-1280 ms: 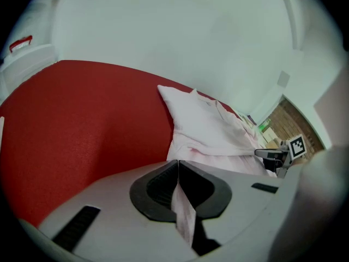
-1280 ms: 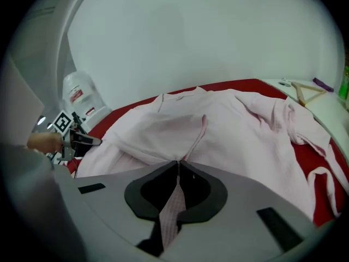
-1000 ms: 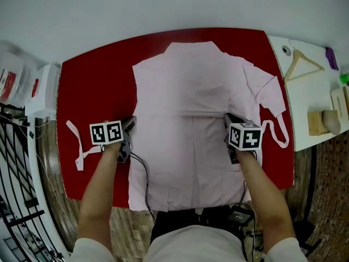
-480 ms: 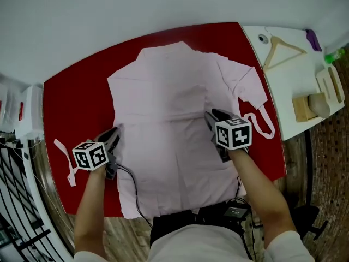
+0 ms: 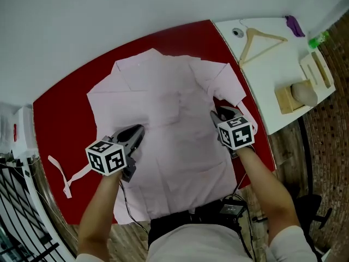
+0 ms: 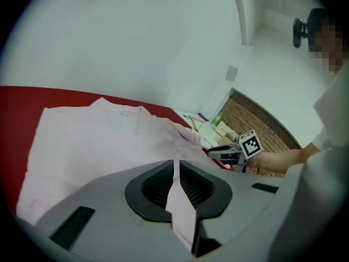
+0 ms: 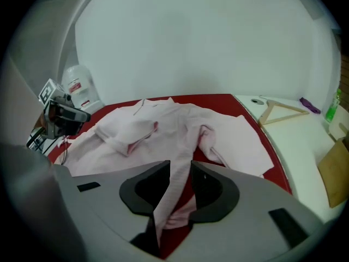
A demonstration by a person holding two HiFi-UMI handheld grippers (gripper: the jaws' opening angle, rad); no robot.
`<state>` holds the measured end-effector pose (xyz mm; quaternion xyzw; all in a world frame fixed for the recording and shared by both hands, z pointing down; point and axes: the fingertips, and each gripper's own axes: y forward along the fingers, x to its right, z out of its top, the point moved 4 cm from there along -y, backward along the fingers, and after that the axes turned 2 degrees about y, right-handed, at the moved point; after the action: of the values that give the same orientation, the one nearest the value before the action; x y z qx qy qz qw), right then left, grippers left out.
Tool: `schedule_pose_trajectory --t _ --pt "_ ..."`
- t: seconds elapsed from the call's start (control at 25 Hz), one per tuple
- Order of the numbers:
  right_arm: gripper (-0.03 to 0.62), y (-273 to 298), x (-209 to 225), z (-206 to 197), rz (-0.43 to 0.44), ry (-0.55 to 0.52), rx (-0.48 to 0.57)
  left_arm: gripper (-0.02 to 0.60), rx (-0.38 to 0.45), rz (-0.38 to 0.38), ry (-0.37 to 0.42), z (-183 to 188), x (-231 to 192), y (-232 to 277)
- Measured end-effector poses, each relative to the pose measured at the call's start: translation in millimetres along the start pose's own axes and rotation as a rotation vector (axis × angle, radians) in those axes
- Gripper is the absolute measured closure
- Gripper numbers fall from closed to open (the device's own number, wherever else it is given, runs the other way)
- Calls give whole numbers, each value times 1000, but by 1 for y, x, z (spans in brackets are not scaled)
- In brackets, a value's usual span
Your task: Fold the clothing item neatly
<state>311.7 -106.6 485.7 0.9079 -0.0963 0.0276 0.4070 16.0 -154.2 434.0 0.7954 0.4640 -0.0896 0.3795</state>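
**Left pinches the shirt, right stands loose around it**

Your left gripper (image 5: 136,131) has its jaws pressed together on a fold of the pink shirt (image 5: 174,119), and in the left gripper view the cloth runs up out of the closed pads. Your right gripper (image 5: 221,112) has just been opening its jaws. They stand apart, and a strip of shirt edge lies between them without being squeezed, with red showing beside it.

The shirt lies spread across the middle of the head view, collar toward the top. One sleeve is folded in at the upper right, just above the right gripper.

Under the shirt is a red table cover (image 5: 60,113). A white strip (image 5: 64,178) lies on it at the lower left, apart from the shirt. To the upper right stands a white side table (image 5: 272,81) with a wooden hanger (image 5: 259,39) on it. Small objects sit near its far edge, too small to name. A plain white wall (image 5: 109,15) fills the top and a brick floor (image 5: 327,152) the right edge.

Your arms and body cover the shirt's lower hem at the bottom of the frame. A white jug (image 7: 76,89) at the left of the right gripper view carries a label that is unreadable.
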Motion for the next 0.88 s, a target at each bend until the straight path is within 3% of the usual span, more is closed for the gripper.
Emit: schedule_pose_trajectory --t 0.36,0.64,0.76,0.88 --pt "496 -14 68 -14 -60 -60 -26 565 -41 -157 -27 12 83 103" --pt "496 -13 85 -17 -43 -126 -34 565 -69 -220 -58 15 126 161" --pt "495 -11 82 -16 -28 -221 -35 565 -74 -225 -81 16 135 176" --pt "490 -9 77 -18 -24 -388 -54 565 -72 -233 -116 15 143 190"
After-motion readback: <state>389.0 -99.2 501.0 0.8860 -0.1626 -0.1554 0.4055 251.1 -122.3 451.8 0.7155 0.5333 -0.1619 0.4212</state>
